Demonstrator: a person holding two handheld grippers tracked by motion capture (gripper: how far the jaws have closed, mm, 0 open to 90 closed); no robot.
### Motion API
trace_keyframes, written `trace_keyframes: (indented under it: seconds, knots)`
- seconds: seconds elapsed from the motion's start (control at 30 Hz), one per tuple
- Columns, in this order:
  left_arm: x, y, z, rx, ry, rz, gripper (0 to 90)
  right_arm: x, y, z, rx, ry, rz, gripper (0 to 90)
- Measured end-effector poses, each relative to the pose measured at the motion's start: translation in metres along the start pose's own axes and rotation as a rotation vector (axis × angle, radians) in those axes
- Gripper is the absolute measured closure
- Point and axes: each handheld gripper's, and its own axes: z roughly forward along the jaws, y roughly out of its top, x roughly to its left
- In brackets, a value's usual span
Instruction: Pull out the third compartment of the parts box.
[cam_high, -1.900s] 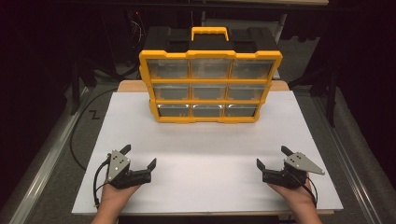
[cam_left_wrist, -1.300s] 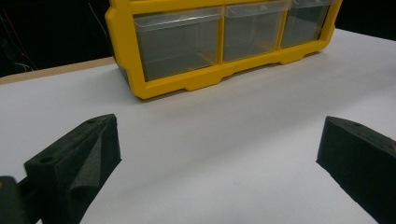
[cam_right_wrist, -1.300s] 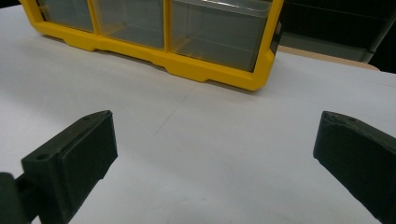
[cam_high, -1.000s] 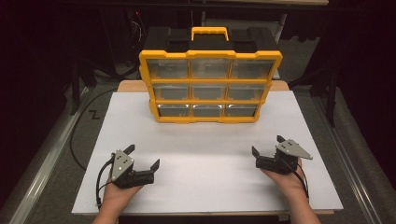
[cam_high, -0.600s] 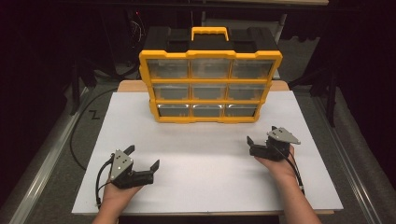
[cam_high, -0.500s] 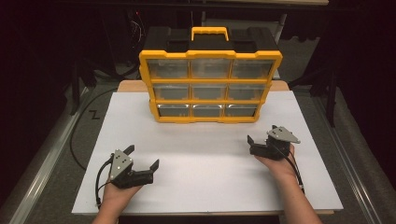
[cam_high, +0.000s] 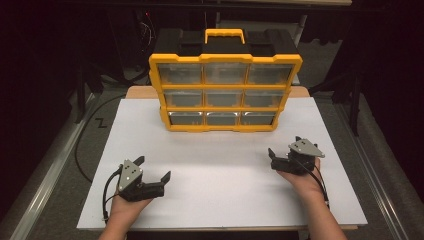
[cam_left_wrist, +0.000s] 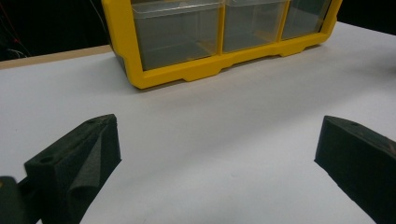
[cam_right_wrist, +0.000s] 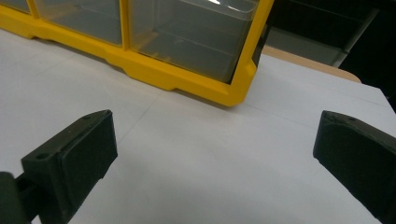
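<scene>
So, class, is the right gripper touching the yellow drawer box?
No, the right gripper sits apart from the drawer box, bare white table between them.

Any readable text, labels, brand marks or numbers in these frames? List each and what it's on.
None can be read.
Yellow drawer organizer: no label or brand mark legible on its frame, black top or clear drawers in any view.
White tabletop: blank.
Left gripper and right gripper: nothing printed on their grey plates or black jaws.
</scene>
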Motion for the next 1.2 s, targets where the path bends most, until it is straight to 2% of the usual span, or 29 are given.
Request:
trace_keyframes:
  seconds: [0.17, 0.27, 0.43, 0.47, 0.5, 0.53, 0.6, 0.63, 0.73, 0.8, 0.83, 0.93, 0.97, 1.0, 1.1, 1.2]
  knots:
    - [0.0, 0.001, -0.001, -0.011, -0.005, -0.011, 1.0, -0.004, -0.009, -0.009, 0.013, -0.014, -0.022, 0.9]
    - [-0.001, 0.001, -0.001, -0.017, 0.009, -0.004, 1.0, -0.005, -0.011, -0.011, 0.019, -0.007, -0.03, 1.0]
    - [-0.003, -0.001, -0.002, -0.029, 0.033, 0.013, 0.5, 0.001, -0.011, -0.009, 0.038, 0.009, -0.089, 1.1]
    - [-0.003, -0.001, -0.001, -0.031, 0.031, 0.012, 0.5, 0.004, -0.01, -0.009, 0.041, 0.018, -0.109, 1.3]
    - [-0.004, -0.001, -0.001, -0.031, 0.028, 0.015, 0.5, 0.004, -0.01, -0.009, 0.041, 0.018, -0.109, 1.3]
    - [-0.004, -0.001, 0.0, -0.025, 0.025, 0.018, 0.5, 0.006, -0.01, -0.009, 0.04, 0.015, -0.124, 1.2]
    - [-0.004, -0.001, 0.001, -0.021, 0.021, 0.023, 0.5, 0.012, -0.009, -0.009, 0.048, 0.008, -0.185, 1.2]
    - [-0.004, -0.001, 0.001, -0.018, 0.019, 0.027, 0.5, 0.012, -0.009, -0.009, 0.048, 0.008, -0.185, 1.2]
    - [-0.005, -0.002, 0.001, -0.01, 0.017, 0.033, 0.6, 0.022, -0.01, -0.008, 0.066, 0.007, -0.28, 1.0]
    - [-0.005, -0.002, 0.001, -0.015, 0.017, 0.033, 0.6, 0.024, -0.01, -0.007, 0.07, 0.0, -0.298, 1.0]
    - [-0.005, -0.001, 0.001, -0.019, 0.019, 0.032, 0.5, 0.028, -0.01, -0.007, 0.078, -0.003, -0.334, 1.0]
    - [-0.005, -0.001, 0.0, -0.031, 0.023, 0.027, 0.6, 0.033, -0.01, -0.007, 0.086, -0.009, -0.39, 0.9]
    - [-0.005, -0.001, 0.0, -0.034, 0.023, 0.024, 0.6, 0.033, -0.01, -0.007, 0.086, -0.009, -0.39, 0.9]
    - [-0.005, -0.001, -0.001, -0.036, 0.026, 0.023, 0.5, 0.036, -0.01, -0.007, 0.085, -0.017, -0.433, 0.9]
    - [-0.005, -0.001, -0.001, -0.036, 0.026, 0.026, 0.6, 0.038, -0.01, -0.008, 0.089, -0.021, -0.461, 0.9]
    - [-0.005, -0.001, -0.001, -0.039, 0.028, 0.032, 0.5, 0.042, -0.01, -0.008, 0.099, -0.033, -0.538, 0.9]
